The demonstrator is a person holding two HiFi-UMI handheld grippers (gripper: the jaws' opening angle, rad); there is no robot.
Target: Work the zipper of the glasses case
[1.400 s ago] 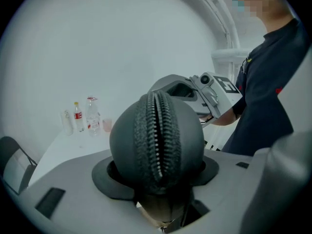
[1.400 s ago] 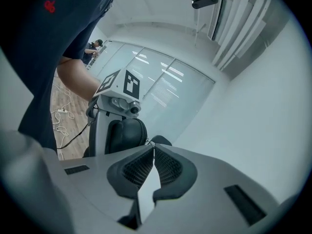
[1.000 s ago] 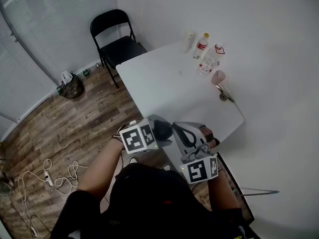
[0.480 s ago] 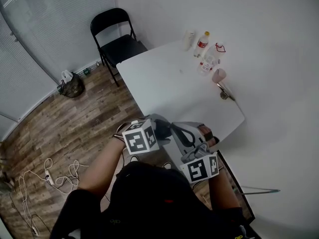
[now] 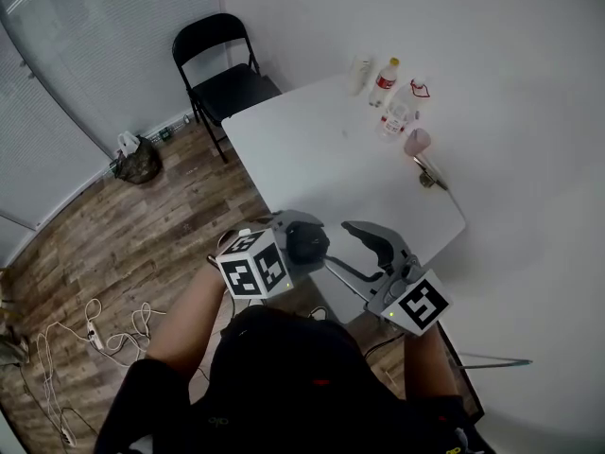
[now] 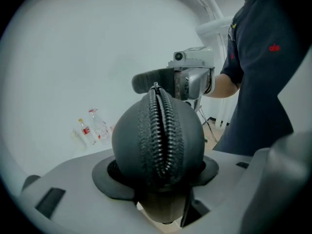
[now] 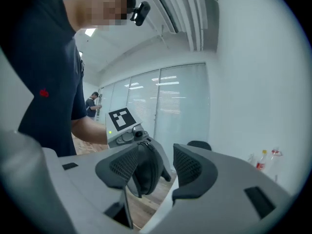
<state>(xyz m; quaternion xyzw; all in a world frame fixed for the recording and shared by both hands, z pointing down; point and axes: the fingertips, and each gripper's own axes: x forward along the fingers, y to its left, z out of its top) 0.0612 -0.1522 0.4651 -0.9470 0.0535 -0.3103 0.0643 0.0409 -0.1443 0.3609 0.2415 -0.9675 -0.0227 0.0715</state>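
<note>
Facing left tool [image 6: 158, 177]: case [image 6: 129, 140] zipper [image 6: 160, 130]

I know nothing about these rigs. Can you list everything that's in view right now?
glasses case: one, dark grey, clamped in the left gripper
table: one, white, middle of the room
bottles: about three, clear or white, one red-labelled, table's far end
pink object: one, near the bottles, kind unclear
chair: one, black, beyond the table
bag: one, dark, on the floor near the chair
cables: a few, white, on the floor at left
left gripper: one, grey, shut on the case
right gripper: one, grey, jaws have just been opening, nothing pressed between them
person: one, dark shirt, a gripper in each hand
</note>
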